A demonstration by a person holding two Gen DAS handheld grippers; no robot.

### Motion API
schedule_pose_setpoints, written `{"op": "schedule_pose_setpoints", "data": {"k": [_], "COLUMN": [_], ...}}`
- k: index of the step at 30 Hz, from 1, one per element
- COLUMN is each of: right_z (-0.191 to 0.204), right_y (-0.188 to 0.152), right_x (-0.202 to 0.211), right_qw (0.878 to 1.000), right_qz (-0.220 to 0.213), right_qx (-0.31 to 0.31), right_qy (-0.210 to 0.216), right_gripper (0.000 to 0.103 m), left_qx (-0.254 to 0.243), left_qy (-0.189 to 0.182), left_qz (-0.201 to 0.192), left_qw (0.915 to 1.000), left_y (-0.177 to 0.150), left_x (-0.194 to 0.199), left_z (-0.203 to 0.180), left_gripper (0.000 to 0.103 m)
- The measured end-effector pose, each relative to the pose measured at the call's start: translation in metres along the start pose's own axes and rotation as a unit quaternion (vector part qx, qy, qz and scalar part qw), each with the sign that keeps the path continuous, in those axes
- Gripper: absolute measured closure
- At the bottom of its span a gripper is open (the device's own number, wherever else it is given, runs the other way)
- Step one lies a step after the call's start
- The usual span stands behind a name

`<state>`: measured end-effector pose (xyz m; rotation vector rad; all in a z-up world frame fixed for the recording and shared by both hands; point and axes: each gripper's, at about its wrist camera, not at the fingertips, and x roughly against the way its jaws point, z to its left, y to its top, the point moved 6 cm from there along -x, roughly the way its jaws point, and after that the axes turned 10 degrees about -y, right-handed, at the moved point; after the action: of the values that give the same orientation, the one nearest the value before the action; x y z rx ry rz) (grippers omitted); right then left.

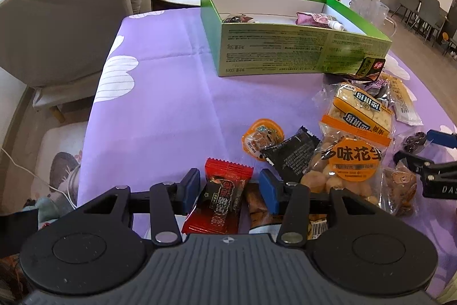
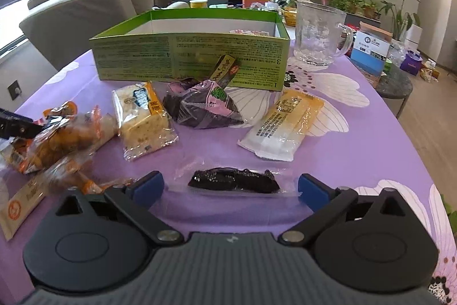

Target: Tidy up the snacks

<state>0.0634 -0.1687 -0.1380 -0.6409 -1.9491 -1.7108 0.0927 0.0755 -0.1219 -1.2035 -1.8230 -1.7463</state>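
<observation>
Snacks crowd the near side of a round table under a purple floral tablecloth, short of an open green box that stands farther back and already holds a few packets. The left gripper points down with its blue pads apart on either side of a red snack packet; a sliver of cloth shows at each side of the packet's top, so the pads do not press it. Just to the right lie a black sachet, an orange jelly cup and a bag of peanuts.

The right gripper is spread wide around a dark snack in a clear wrapper lying flat on the cloth; the pads sit near the wrapper's ends, not clamped. Beyond it a yellow-and-white packet lies near the box front. A glass mug stands just beside the box's right corner.

Bare cloth stretches left of the box to the table's edge by a grey sofa, and right of the dark snack to the curved rim.
</observation>
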Motion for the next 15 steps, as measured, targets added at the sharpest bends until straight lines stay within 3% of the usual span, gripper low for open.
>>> {"op": "schedule_pose_setpoints", "data": {"k": [8, 10, 11, 12, 15], "right_z": [-0.002, -0.002, -0.002, -0.002, -0.004], "right_y": [0.0, 0.0, 0.0, 0.0, 0.001], "right_x": [0.0, 0.0, 0.0, 0.001, 0.004], "right_qw": [1.0, 1.0, 1.0, 1.0, 1.0], "right_qz": [0.001, 0.001, 0.0, -0.003, -0.008], "right_qx": [-0.015, -0.014, -0.013, -0.011, -0.005], "right_qy": [-0.003, -0.003, -0.002, -0.001, -0.002], "right_gripper": [0.055, 0.055, 0.055, 0.056, 0.055], "left_qx": [-0.001, 0.009, 0.015, 0.022, 0.04], "left_qy": [0.009, -0.001, -0.01, -0.017, -0.03], "left_qz": [-0.009, -0.007, -0.009, -0.012, -0.023], "left_qw": [0.9999, 0.9999, 0.9998, 0.9995, 0.9985], "left_y": [-0.003, -0.003, -0.003, -0.003, -0.002], "left_x": [0.001, 0.004, 0.005, 0.007, 0.013], "left_z": [-0.001, 0.001, 0.002, 0.004, 0.008], "left_gripper": [0.059, 0.063, 0.072, 0.075, 0.075]}}
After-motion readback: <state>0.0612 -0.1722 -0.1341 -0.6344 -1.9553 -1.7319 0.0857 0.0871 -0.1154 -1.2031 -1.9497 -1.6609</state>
